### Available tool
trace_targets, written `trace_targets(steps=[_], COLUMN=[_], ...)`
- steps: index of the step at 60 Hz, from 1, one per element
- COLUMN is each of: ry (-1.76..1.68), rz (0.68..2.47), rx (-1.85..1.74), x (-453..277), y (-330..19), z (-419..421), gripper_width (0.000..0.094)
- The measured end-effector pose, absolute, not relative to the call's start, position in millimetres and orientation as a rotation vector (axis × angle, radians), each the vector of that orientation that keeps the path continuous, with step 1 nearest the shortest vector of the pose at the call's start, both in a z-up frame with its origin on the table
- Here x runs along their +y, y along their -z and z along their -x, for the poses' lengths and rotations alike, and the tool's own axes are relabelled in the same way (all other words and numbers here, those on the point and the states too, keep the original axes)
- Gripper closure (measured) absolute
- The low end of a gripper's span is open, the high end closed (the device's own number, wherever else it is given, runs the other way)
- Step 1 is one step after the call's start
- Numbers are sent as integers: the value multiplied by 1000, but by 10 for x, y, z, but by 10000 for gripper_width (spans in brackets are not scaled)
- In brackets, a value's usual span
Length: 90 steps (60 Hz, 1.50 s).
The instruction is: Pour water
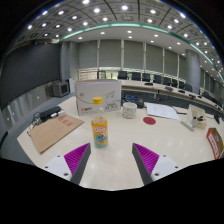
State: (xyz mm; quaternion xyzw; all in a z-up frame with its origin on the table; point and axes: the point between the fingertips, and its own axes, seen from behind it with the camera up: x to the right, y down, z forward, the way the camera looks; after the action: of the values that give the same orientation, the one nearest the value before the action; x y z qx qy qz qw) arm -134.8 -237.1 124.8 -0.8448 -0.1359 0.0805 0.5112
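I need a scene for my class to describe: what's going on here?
A person's handheld tongs hover open over a pale table, holding nothing. A yellow-capped bottle stands just ahead of the fingers, untouched. A white cup sits farther back, with a white box behind the bottle. No pouring has begun.

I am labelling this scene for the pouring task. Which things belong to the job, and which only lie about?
For the job: bottle, just ahead of the open gripper; white cup, beyond it.

Lying about: wooden board, white box, red disc, papers.
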Motion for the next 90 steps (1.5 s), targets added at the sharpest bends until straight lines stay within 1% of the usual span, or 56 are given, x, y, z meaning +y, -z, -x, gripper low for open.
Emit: trace_targets(steps=[7,14,16,19,22,24,27,28,33,39,45,50,53,59,60,67,73,80,85,86,90], ry=[-189,-156,-149,-131,-123,-120,-98,-91,-84,-61,-133,-270,-405,-715,-770,-1160,-1421,-1661,-1808,-1845,-1950], rz=[2008,1978,1974,1970,1965,1958,1951,1946,1925,1919,1929,1916,1900,1852,1841,1769,1729,1667,1619,1611,1576], rx=[-322,-234,-217,-193,-174,-164,-138,-131,-121,-90,-82,-35,31,186,208,403,559,728,846,861,966], x=[-1945,-1434,-1304,-1134,-995,-922,-835,-814,-765,-728,-701,-588,-490,-297,-156,191,523,849,1094,1052,1247], y=[-986,-844,-799,-741,-688,-672,-657,-663,-672,-701,-828,-1067,-1246,-1719,-1715,-2103,-2206,-2197,-2101,-2132,-2003], z=[1893,2156,2215,2250,2279,2297,2276,2269,2280,2272,2424,2576,2696,2986,2935,3072,3039,2912,2850,2817,2814], gripper_width=[78,80,94,138,210,274,403,421,457,529,531,531,531,531,532,533,532,533,531,534,533])
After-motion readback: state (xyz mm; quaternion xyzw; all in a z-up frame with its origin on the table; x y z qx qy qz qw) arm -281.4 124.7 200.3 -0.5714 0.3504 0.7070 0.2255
